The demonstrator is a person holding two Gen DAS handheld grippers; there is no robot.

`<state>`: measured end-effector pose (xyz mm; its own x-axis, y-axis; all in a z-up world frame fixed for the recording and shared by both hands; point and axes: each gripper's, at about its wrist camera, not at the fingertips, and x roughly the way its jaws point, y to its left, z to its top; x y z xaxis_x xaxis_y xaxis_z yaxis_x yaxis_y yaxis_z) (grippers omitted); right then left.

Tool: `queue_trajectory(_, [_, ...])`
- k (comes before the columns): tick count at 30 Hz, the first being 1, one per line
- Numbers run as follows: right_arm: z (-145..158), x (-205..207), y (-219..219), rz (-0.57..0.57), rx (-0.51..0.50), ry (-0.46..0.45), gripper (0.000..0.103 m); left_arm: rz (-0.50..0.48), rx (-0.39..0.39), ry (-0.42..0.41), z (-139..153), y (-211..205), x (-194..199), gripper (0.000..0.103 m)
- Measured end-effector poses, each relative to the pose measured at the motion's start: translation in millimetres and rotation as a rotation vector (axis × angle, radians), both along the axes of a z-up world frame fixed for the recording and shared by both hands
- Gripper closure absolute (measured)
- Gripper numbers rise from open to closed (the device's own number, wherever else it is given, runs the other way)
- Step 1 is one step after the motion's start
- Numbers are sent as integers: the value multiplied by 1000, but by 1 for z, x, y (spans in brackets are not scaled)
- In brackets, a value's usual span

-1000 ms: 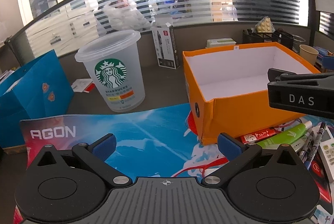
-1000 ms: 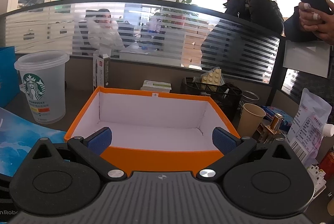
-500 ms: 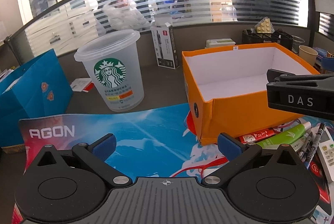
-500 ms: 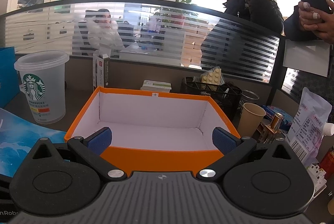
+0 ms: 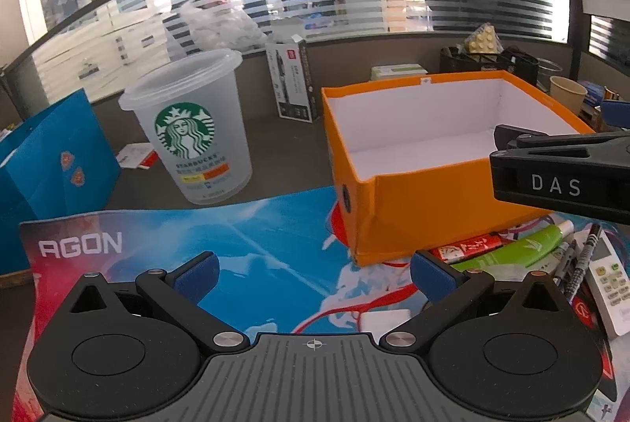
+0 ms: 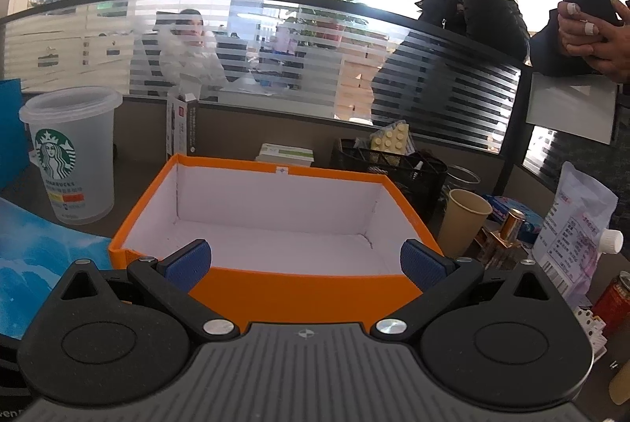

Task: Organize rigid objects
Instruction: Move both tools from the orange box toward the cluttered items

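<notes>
An orange box (image 5: 425, 201) with a white, empty inside stands on the desk, also straight ahead in the right wrist view as the orange box (image 6: 291, 288). In front of it lie a green tube (image 5: 512, 250), a red packet (image 5: 468, 248), pens (image 5: 582, 256) and a white remote (image 5: 610, 284). My left gripper (image 5: 314, 272) hovers open over the blue mat, left of that pile. My right gripper (image 6: 305, 262) is open just before the box's near wall; its black body marked DAS (image 5: 559, 182) shows in the left wrist view.
A clear Starbucks cup (image 5: 193, 126) stands left of the box, with a blue bag (image 5: 51, 162) further left. A black carton (image 5: 293, 79), a mesh organiser (image 6: 390, 174), a paper cup (image 6: 464, 221), a pouch (image 6: 575, 225) and a red can (image 6: 614, 304) crowd the back and right. People stand behind the glass partition.
None of note; both grippers stay open and nearly still, with only a slight drift of the left wrist view.
</notes>
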<state>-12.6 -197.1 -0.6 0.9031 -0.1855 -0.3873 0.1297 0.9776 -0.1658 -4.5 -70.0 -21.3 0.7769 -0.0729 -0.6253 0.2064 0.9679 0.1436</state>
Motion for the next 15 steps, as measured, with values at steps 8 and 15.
queue_trajectory(8, [-3, -22, -19, -4, -17, -14, 0, -33, -12, 26, -13, -2, 1, 0])
queue_trajectory(15, [-18, -35, -48, -46, 78, 75, 0, -27, -1, 66, -28, -7, 4, 0])
